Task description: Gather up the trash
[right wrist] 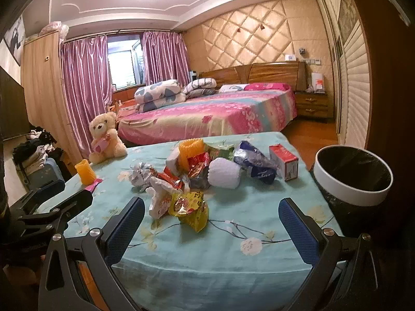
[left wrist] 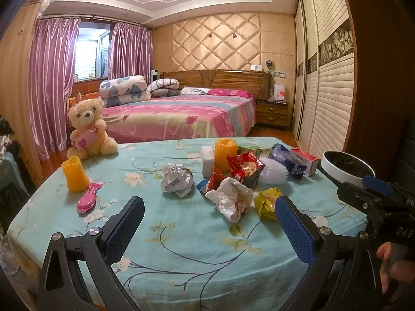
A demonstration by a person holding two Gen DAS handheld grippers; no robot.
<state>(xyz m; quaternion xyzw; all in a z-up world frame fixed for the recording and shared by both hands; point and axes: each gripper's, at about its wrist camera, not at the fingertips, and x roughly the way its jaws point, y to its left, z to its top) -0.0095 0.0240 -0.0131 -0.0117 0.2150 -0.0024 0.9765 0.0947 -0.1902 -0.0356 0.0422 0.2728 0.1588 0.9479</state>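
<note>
Left claw and right claw spread wide, holding nothing, above the table. Wrappers heaped mid-table. Bin fully visible only from right wrist; hairbrush clearer from left.

A bedroom: a bed with a pink floral cover stands against a padded, diamond-quilted wall. Purple curtains frame a bright window. A slatted wardrobe lines the right side, beside a wooden nightstand.

no legible text — wrappers blurred
</note>
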